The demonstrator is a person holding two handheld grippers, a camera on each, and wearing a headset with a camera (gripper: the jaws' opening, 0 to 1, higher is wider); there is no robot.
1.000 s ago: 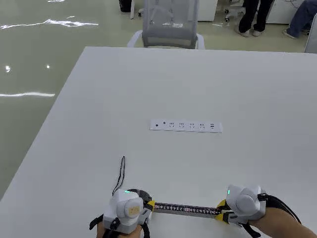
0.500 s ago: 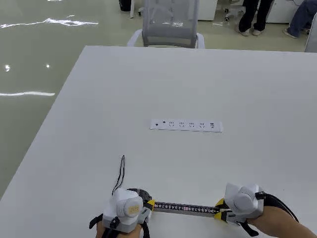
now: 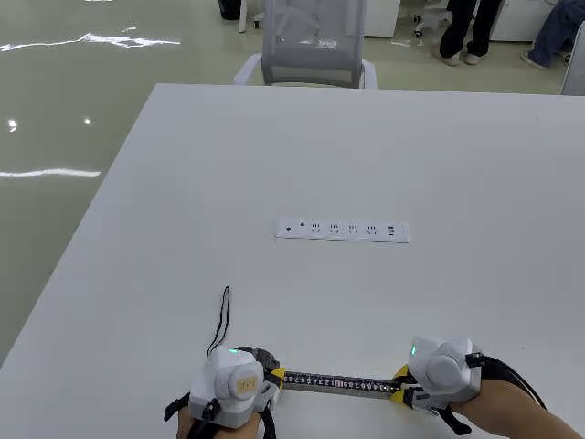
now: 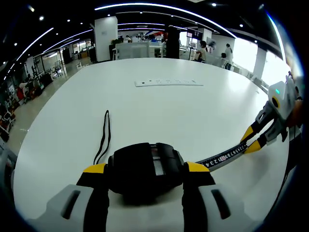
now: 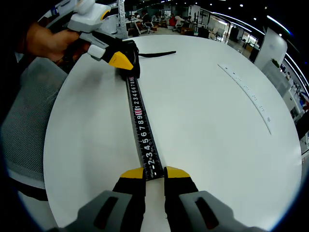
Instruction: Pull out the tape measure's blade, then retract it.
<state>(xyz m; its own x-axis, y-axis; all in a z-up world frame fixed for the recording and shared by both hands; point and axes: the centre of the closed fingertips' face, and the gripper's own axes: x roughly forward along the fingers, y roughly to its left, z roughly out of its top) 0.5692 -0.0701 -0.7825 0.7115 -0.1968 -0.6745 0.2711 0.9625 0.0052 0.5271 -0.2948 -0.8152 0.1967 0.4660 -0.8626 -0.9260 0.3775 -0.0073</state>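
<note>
Now the black round tape measure case (image 4: 140, 157) is clamped between the jaws of the left tool (image 4: 146, 168), at the near edge of the white worktop (image 3: 366, 155). Its numbered dark blade (image 5: 140, 121) is stretched out, and its end is pinched by the almost closed right tool (image 5: 154, 172).

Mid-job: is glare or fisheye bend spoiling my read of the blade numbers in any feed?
Right gripper view: blade numerals crisp, no glare, though the fisheye curves the power strip. Head view: even light, glare streaks only on the floor; numerals too small to read. Left gripper view: tape measure case looms dark, blade foreshortened, few digits legible.
</note>
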